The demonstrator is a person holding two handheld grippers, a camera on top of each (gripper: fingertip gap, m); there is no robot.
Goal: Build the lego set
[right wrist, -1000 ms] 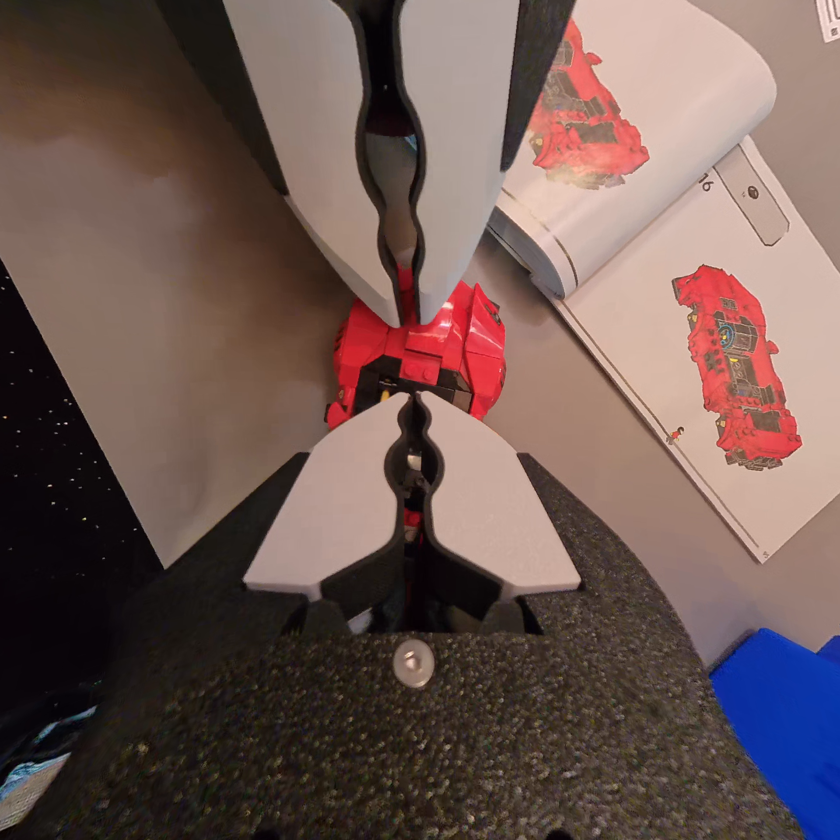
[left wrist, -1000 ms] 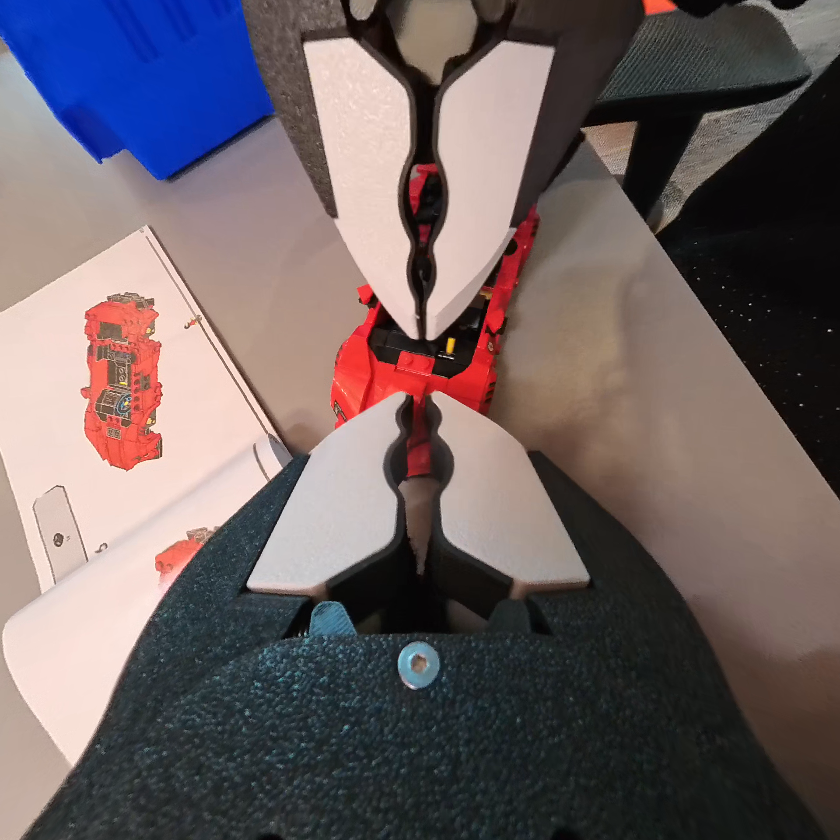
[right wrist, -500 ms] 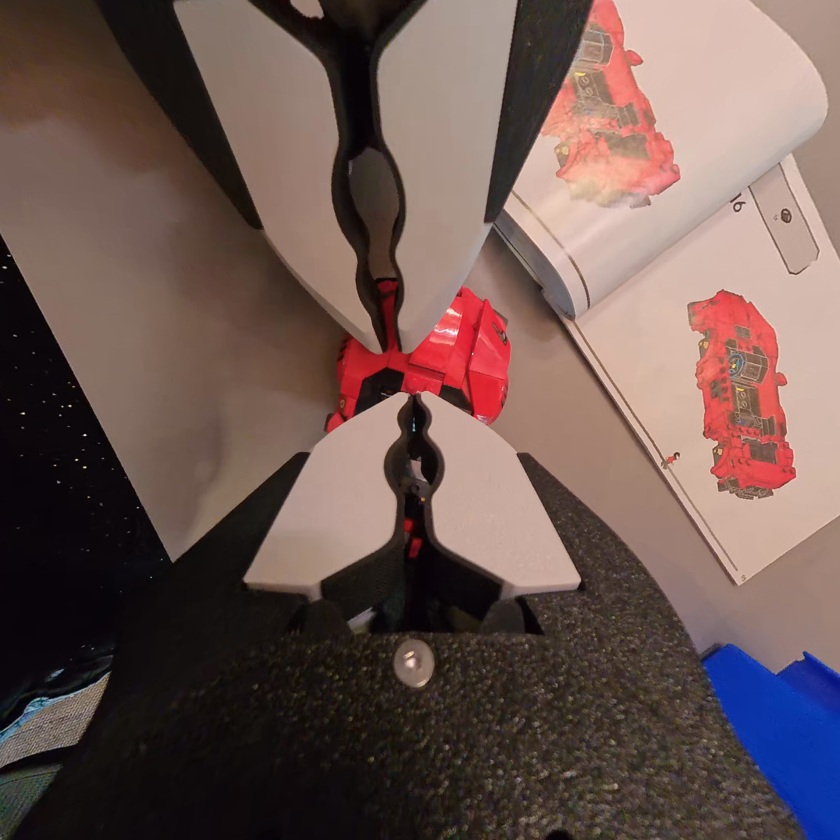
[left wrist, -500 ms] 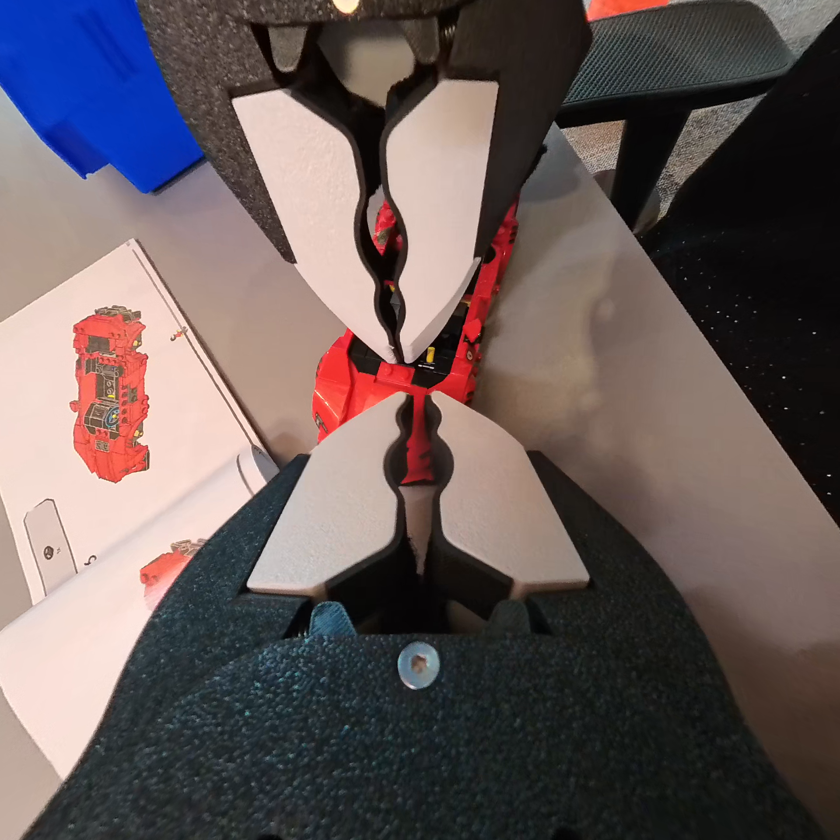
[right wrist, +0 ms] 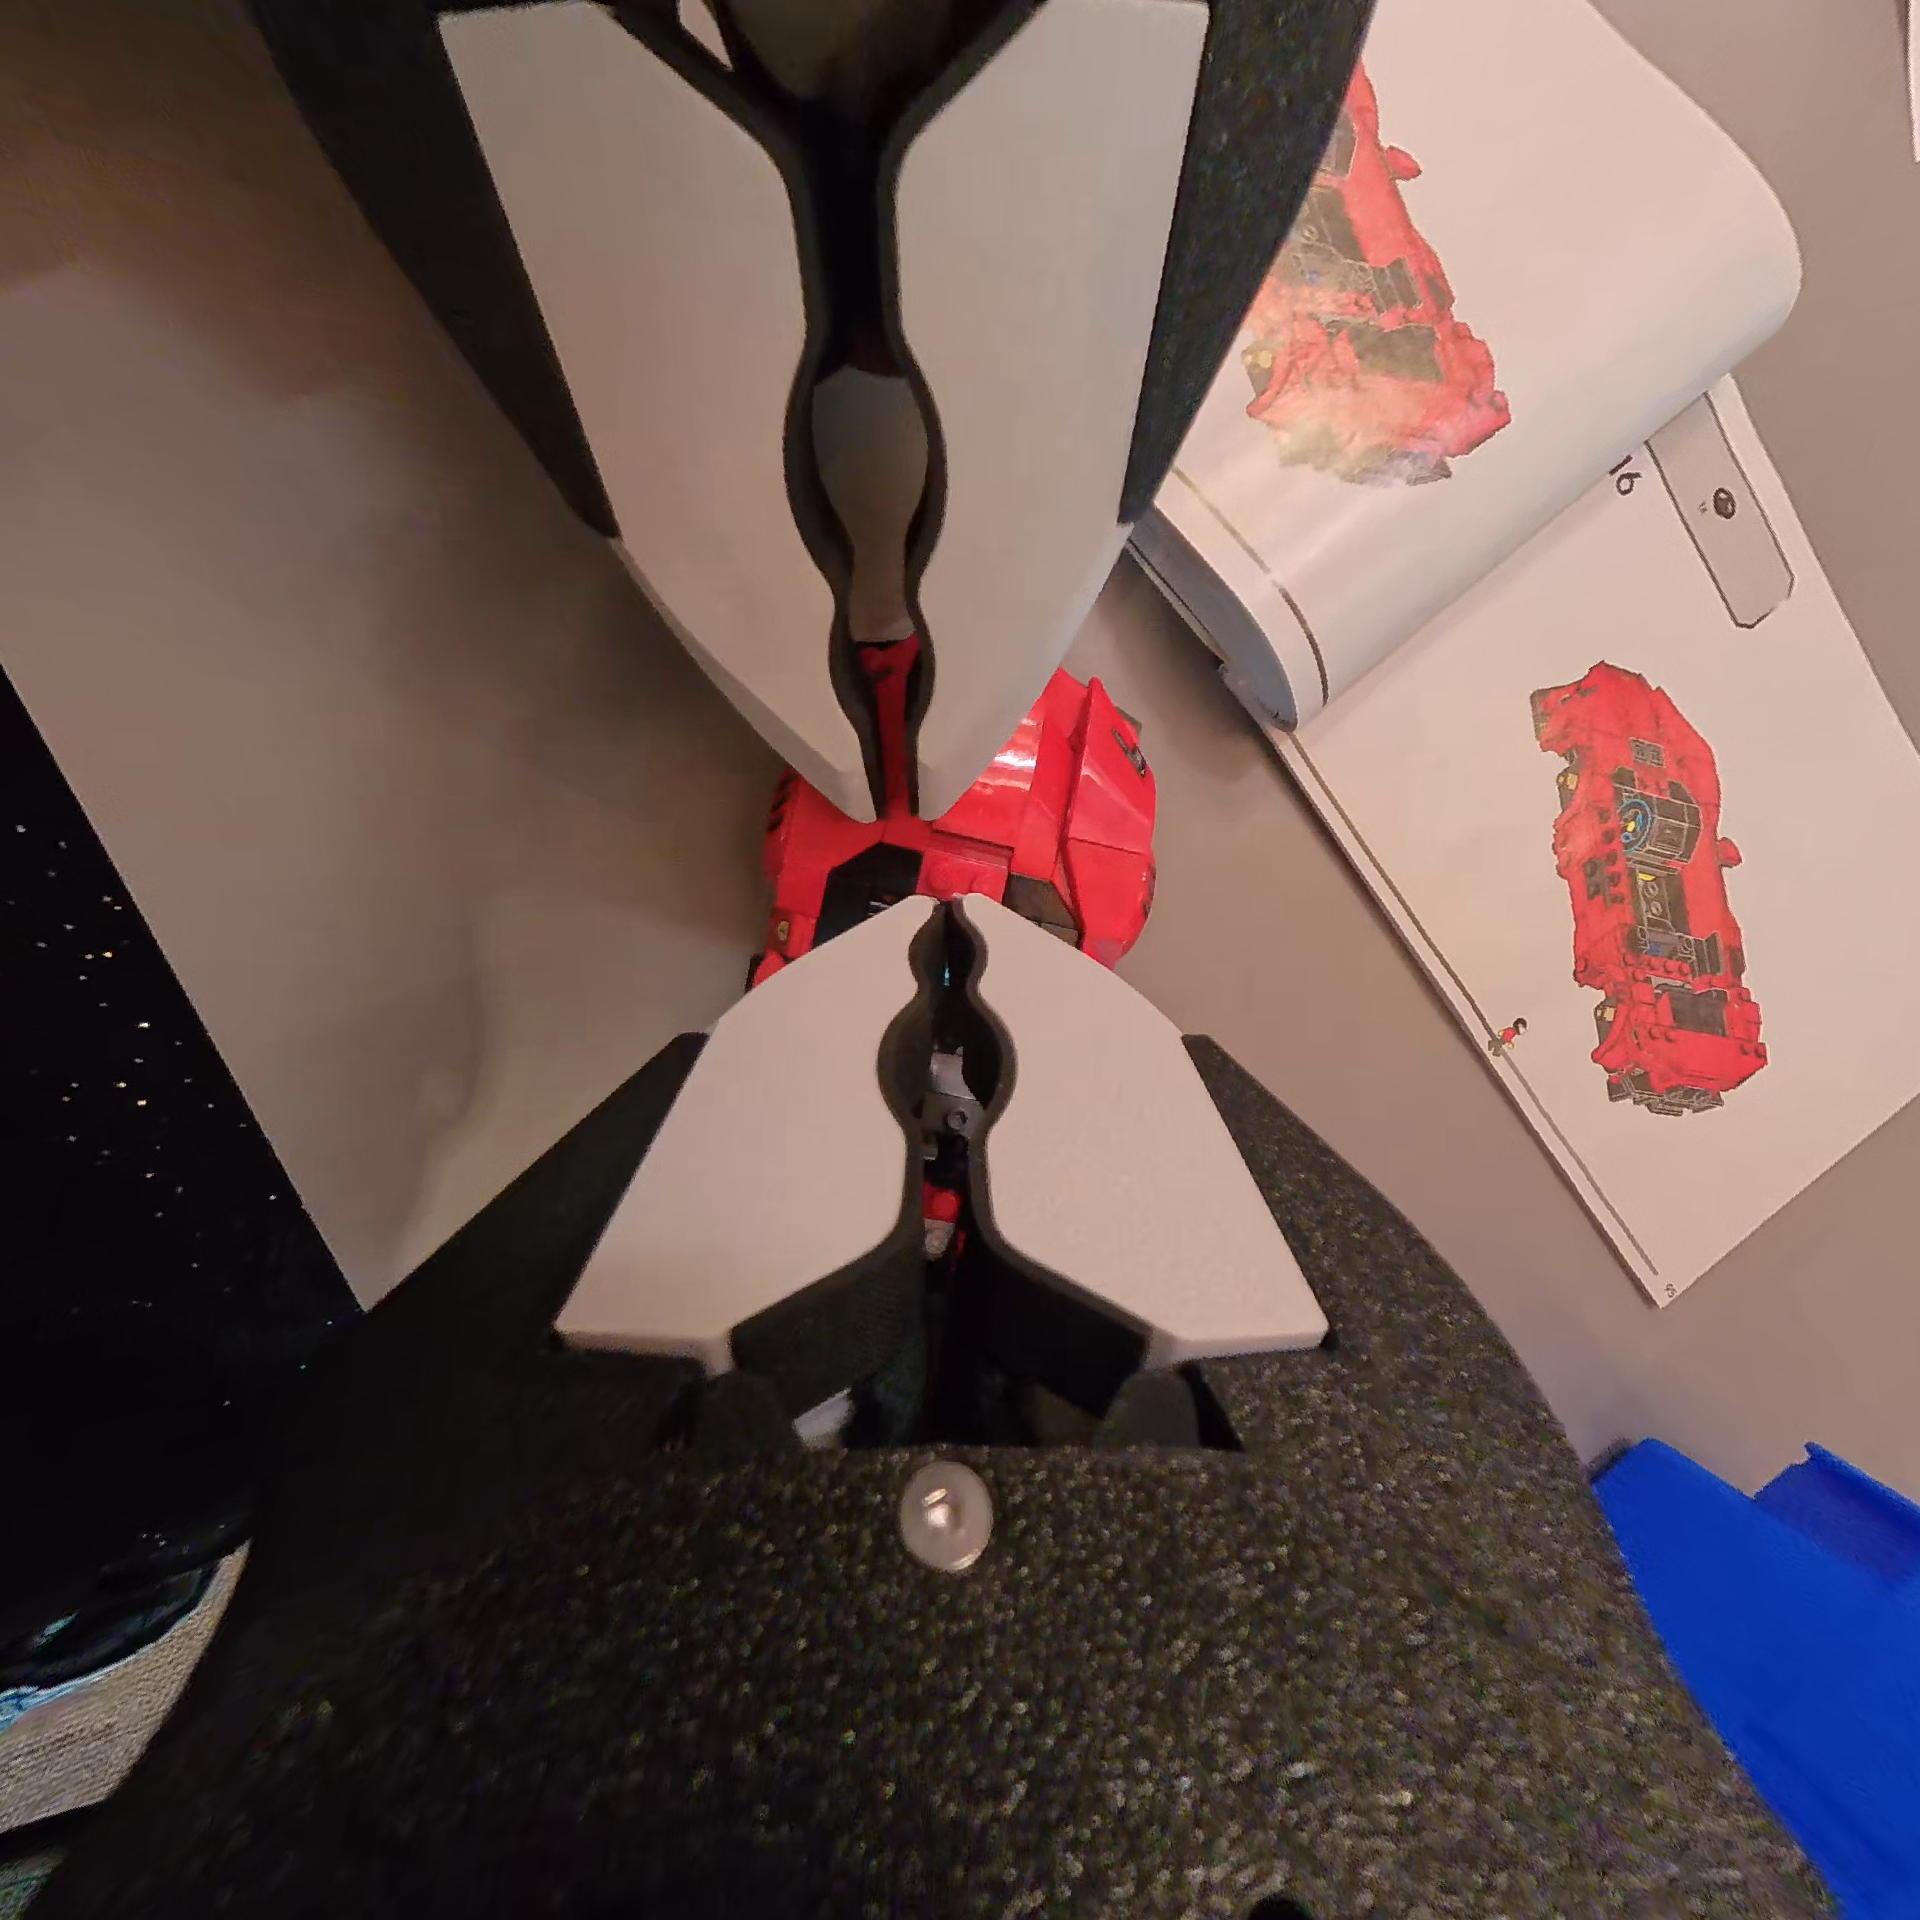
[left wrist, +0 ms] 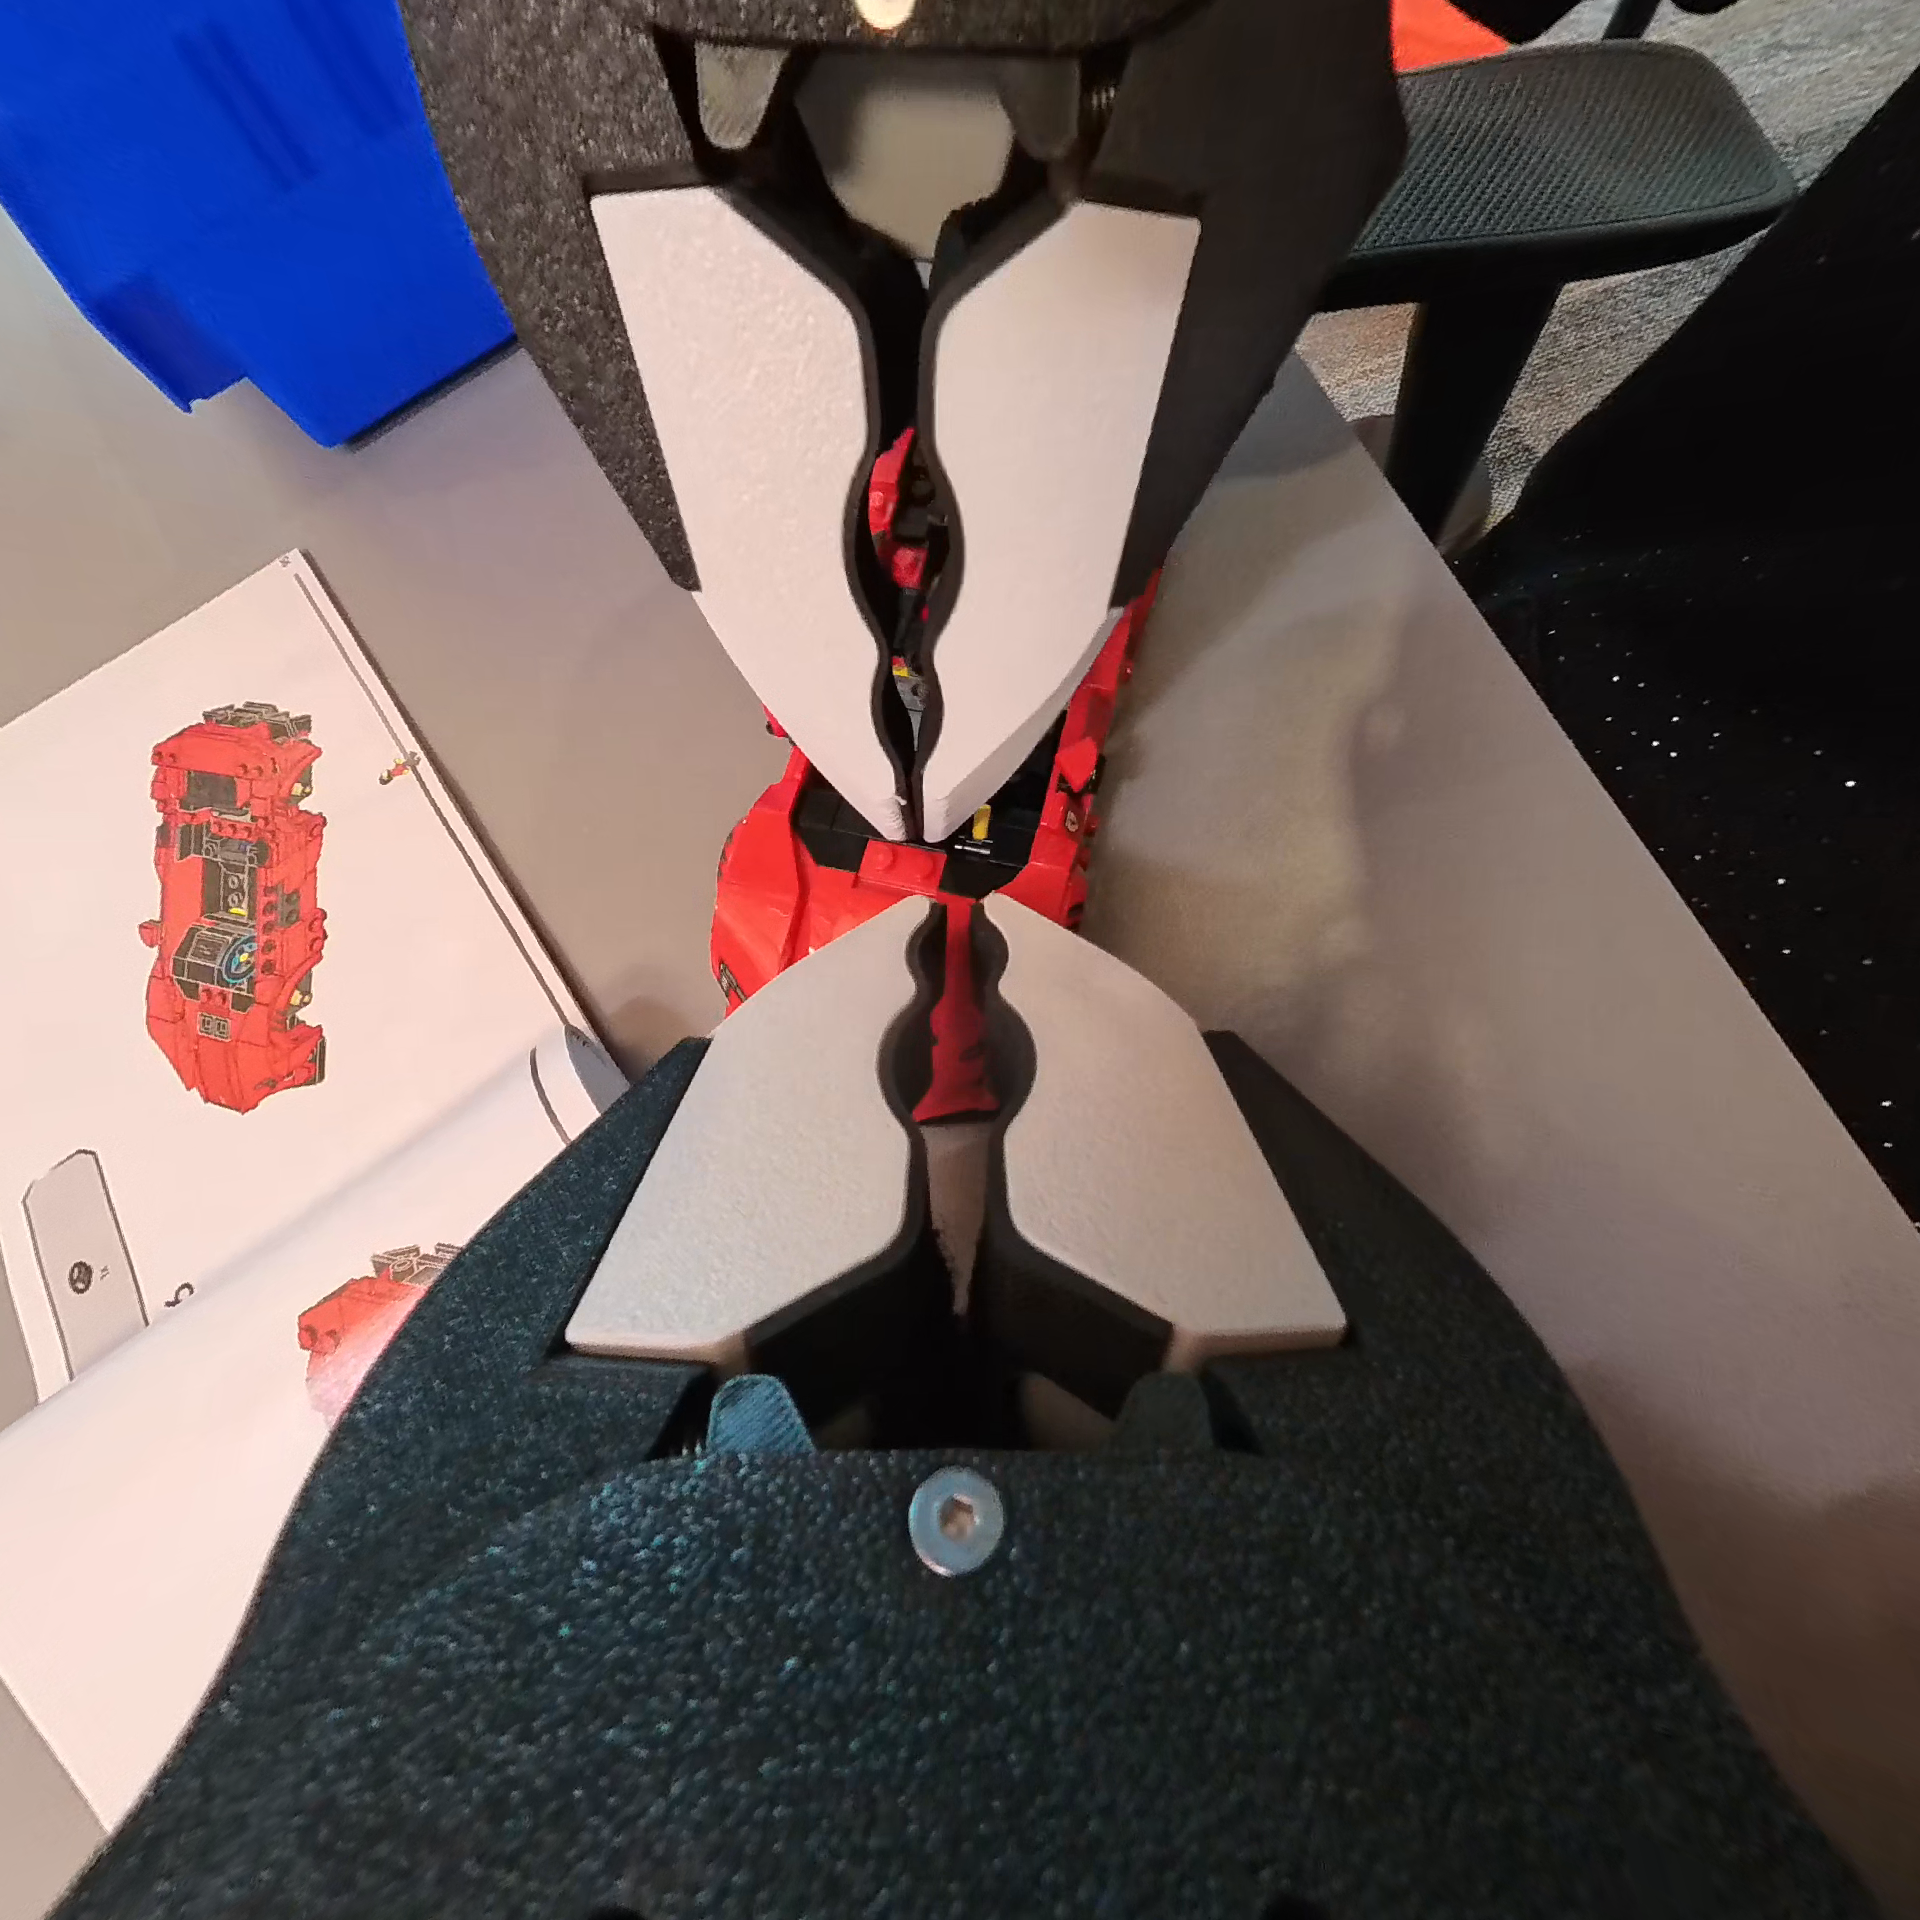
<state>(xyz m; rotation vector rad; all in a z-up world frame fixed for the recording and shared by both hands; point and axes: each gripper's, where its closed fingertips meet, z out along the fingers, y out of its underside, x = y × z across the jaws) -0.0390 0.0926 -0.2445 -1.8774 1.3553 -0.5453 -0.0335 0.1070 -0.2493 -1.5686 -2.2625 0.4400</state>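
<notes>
The red car (left wrist: 914,873) sits on the grey table (left wrist: 1403,1039), close to the table's edge, with the two tools meeting over it from opposite ends. In the left wrist view the left tool (left wrist: 956,920) points forward over the near end of the car. Its grey fingers (left wrist: 790,1164) are closed almost together at the tips, and a narrow red part of the car shows in the wavy gap between them. Whether the fingers actually pinch that part or only lie over it, I cannot tell.

The right tool (left wrist: 914,826) comes in from the far side in that view, tips down on the black middle section of the car, fingers nearly touching at the tips. In the right wrist view the right tool (right wrist: 948,909) shows the same closed stance, with small grey and red parts of the car seen through its gap; a firm hold cannot be confirmed here either. The left tool (right wrist: 891,805) faces it tip to tip, the two pairs of tips just apart over the car (right wrist: 1049,831).

An open manual (left wrist: 260,935) lies beside the car, with one page curled over. A blue bin (left wrist: 239,197) stands at the table's far corner. A black chair (left wrist: 1579,166) stands just off the table edge, above dark speckled floor (left wrist: 1745,727).
</notes>
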